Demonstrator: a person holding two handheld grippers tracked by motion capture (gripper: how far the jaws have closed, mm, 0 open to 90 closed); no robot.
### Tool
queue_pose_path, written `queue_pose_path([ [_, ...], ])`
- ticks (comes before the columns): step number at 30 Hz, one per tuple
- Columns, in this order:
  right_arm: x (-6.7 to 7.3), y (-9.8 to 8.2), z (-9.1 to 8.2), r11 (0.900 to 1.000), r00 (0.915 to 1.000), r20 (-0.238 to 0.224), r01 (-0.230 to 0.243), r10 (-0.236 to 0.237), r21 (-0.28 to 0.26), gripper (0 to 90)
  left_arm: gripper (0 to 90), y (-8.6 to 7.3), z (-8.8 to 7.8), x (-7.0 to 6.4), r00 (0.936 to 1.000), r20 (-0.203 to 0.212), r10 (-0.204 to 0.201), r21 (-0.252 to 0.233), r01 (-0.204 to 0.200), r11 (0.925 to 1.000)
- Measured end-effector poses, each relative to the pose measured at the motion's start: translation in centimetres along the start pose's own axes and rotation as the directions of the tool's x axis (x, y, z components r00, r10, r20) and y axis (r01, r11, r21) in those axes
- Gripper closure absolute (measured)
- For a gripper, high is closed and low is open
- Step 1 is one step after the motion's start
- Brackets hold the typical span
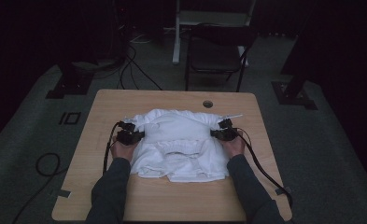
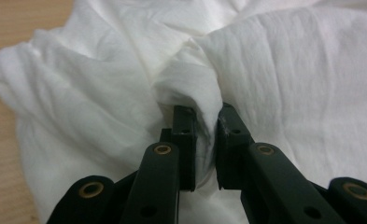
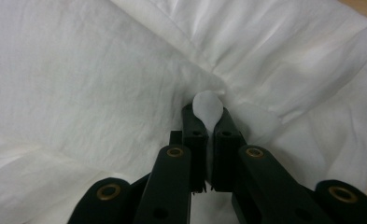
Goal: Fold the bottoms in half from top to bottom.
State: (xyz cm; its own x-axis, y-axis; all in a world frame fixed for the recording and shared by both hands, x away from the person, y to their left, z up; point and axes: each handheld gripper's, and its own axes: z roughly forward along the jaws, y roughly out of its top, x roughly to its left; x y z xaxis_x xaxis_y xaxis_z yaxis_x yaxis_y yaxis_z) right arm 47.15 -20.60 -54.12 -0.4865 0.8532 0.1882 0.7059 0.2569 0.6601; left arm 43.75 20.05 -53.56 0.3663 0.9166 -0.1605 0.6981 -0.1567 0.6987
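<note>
A white garment (image 1: 179,142) is lying bunched mid-table, nearer the far edge of the wooden table (image 1: 172,198). The left gripper (image 1: 135,134) is pinching a fold at its left side; the right gripper (image 1: 217,133) is clamping cloth at its right side.

White garment (image 1: 179,144) bunched on wooden table (image 1: 172,200), left hand-held gripper (image 1: 135,133) and right hand-held gripper (image 1: 217,129) at its sides

Cloth (image 1: 181,144) lies on table (image 1: 125,205), centred, nearer the far edge. 2 grippers flank it: left gripper (image 1: 133,135) at its left side, right gripper (image 1: 218,133) at its right. Chair (image 1: 216,53) stands behind the table's far edge.
</note>
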Motion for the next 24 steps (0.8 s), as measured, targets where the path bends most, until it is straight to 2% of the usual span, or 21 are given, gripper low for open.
queue_pose_path([
  [2,-0.2,0.4,-0.5,0.999,0.9995,-0.003,-0.030,0.030,-0.016,87.2,81.1,0.4,-0.9,0.1,0.9998,0.017,-0.008,-0.043,0.009,0.9990],
  [4,-0.3,0.7,-1.6,0.998,0.9999,0.007,-0.013,0.014,-0.065,87.2,81.3,0.7,-2.3,0.6,0.9987,0.046,-0.024,-0.095,0.028,0.9951],
  [5,-0.4,0.8,-2.1,0.996,0.9999,0.009,-0.003,0.004,-0.084,87.2,81.4,1.0,-3.3,0.9,0.9961,0.077,-0.044,-0.136,0.054,0.9892],
  [7,-0.6,1.2,-3.6,0.990,1.0000,0.004,0.003,-0.003,-0.142,87.3,81.7,1.7,-4.7,1.1,0.9924,0.114,-0.048,-0.189,0.069,0.9796],
  [10,-0.6,1.9,-5.7,0.972,1.0000,-0.001,0.008,-0.009,-0.234,87.4,82.1,2.6,-6.5,0.7,0.9883,0.149,-0.032,-0.251,0.069,0.9656],
  [11,-0.5,2.2,-6.5,0.963,0.9999,0.004,0.016,-0.015,-0.268,87.4,82.1,2.8,-7.1,0.5,0.9866,0.161,-0.023,-0.270,0.066,0.9607],
  [12,-0.5,2.2,-6.5,0.963,0.9999,0.004,0.016,-0.015,-0.268,87.4,82.2,2.8,-7.1,0.5,0.9866,0.161,-0.023,-0.270,0.066,0.9607],
  [13,-0.5,2.3,-7.2,0.956,0.9998,0.008,0.020,-0.018,-0.293,87.5,82.2,3.1,-8.3,0.1,0.9841,0.178,-0.001,-0.306,0.057,0.9504],
  [14,-0.4,2.5,-8.5,0.942,0.9996,0.013,0.029,-0.027,-0.335,87.5,82.2,3.2,-8.9,0.0,0.9824,0.187,0.007,-0.317,0.054,0.9470],
  [16,-0.5,2.5,-9.7,0.928,0.9993,0.016,0.037,-0.034,-0.372,87.7,82.2,3.4,-10.1,-0.2,0.9804,0.196,0.021,-0.346,0.049,0.9370],
  [18,-0.7,2.4,-10.9,0.914,0.9990,0.027,0.043,-0.035,-0.403,87.8,82.2,3.3,-11.3,-0.2,0.9759,0.217,0.022,-0.373,0.062,0.9256],
  [20,-0.9,2.1,-12.0,0.901,0.9995,0.007,0.032,-0.032,-0.433,87.8,82.2,3.1,-12.3,-0.4,0.9710,0.236,0.039,-0.393,0.059,0.9178],
  [22,-0.7,1.7,-12.9,0.894,0.9988,-0.008,0.040,-0.049,-0.447,87.8,82.2,2.8,-13.1,-1.0,0.9691,0.239,0.062,-0.399,0.039,0.9160],
  [24,-0.2,1.0,-13.5,0.891,0.9971,0.006,0.070,-0.076,-0.448,87.9,82.2,2.2,-13.9,-1.6,0.9667,0.240,0.089,-0.411,0.019,0.9113],
])
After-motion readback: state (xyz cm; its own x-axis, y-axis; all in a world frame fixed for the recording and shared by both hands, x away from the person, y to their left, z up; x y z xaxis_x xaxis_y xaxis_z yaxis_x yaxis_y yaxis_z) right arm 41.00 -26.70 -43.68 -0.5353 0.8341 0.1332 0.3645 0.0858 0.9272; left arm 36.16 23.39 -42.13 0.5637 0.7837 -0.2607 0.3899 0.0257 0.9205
